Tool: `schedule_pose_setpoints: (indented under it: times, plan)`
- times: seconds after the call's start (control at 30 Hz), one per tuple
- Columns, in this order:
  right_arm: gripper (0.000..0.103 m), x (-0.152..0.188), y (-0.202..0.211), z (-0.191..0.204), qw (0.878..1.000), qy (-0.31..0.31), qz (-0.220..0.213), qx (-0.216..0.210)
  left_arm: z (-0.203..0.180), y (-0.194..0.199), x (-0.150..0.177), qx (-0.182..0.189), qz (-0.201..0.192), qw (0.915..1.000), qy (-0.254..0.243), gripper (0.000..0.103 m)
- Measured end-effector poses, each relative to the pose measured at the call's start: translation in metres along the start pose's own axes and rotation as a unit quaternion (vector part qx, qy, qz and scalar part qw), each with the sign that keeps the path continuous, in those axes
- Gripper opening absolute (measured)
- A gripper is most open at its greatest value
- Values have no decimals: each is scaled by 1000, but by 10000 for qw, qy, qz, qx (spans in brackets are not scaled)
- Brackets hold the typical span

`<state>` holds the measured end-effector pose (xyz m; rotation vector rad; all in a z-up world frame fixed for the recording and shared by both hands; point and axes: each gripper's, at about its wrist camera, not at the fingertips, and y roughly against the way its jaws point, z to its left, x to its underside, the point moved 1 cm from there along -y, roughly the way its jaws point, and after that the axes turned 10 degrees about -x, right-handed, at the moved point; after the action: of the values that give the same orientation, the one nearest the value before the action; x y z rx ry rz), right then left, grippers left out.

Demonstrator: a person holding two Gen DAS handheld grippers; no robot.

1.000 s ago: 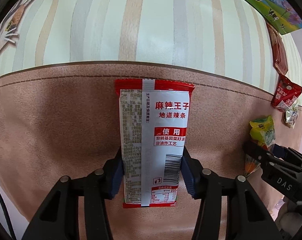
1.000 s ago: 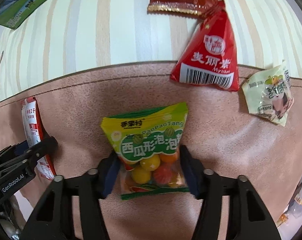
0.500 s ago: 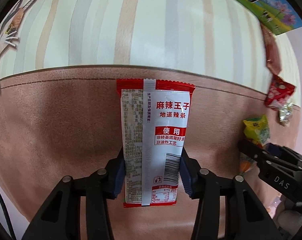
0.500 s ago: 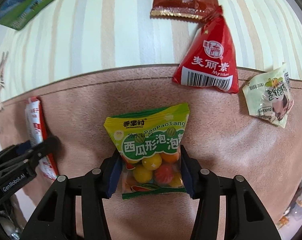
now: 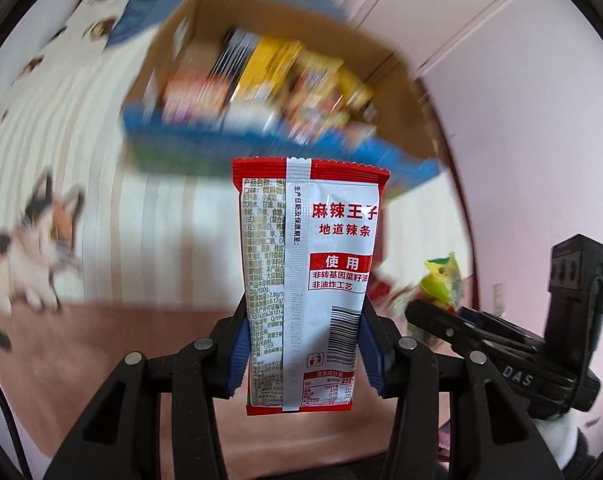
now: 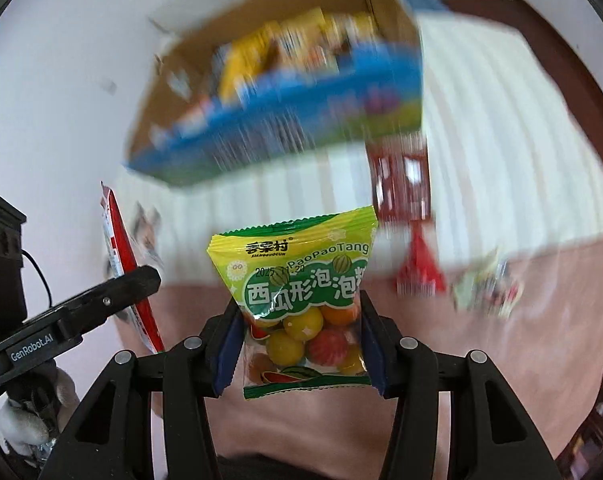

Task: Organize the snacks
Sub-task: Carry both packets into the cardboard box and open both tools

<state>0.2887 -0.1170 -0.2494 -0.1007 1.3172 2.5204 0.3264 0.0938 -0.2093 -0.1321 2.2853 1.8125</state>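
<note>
A red-and-white spicy strip packet (image 5: 309, 280) stands upright in the air, and my left gripper (image 5: 305, 344) is shut on its lower half. A green-and-yellow bubble gum bag (image 6: 301, 280) with coloured balls hangs in my right gripper (image 6: 299, 344), which is shut on its sides. Both are held above the brown mat (image 5: 101, 360). Ahead lies an open cardboard box (image 5: 285, 148) with a blue front wall, holding several snack packs. In the left wrist view the right gripper (image 5: 433, 316) with its bag shows at the right. The right wrist view has the left gripper (image 6: 133, 280) at its left.
On the striped cloth (image 6: 481, 120) and mat lie a dark red packet (image 6: 401, 184), a red triangular packet (image 6: 419, 268) and a pale small packet (image 6: 485, 292). A cat print (image 5: 33, 248) marks the cloth at the left. A pink wall (image 5: 521, 140) stands beside the box.
Both grippers have risen off the mat with their packets and tilted forward, so the snack box has come into view. The background is motion-blurred.
</note>
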Motion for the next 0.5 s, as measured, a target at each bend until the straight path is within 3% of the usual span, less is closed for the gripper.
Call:
schedule_pose_setpoints:
  times: [0.1,0.23,0.37,0.5]
  plan:
    - [54,-41,24,15,9989,182,-419,-44,-9,23,-39,125,-234,9995,-151,44]
    - [54,-101,37,20,9962,356,-774,163,-7,30,-97,-243,-498,9980,-299,44]
    - [54,-152,28,18,9951,346,-842,373,14,13,-158,-546,-349,9978,-145,44]
    - [54,-187,3,8,9961,233,-643,560,29,-13,-203,-863,-124,9962,-51,45]
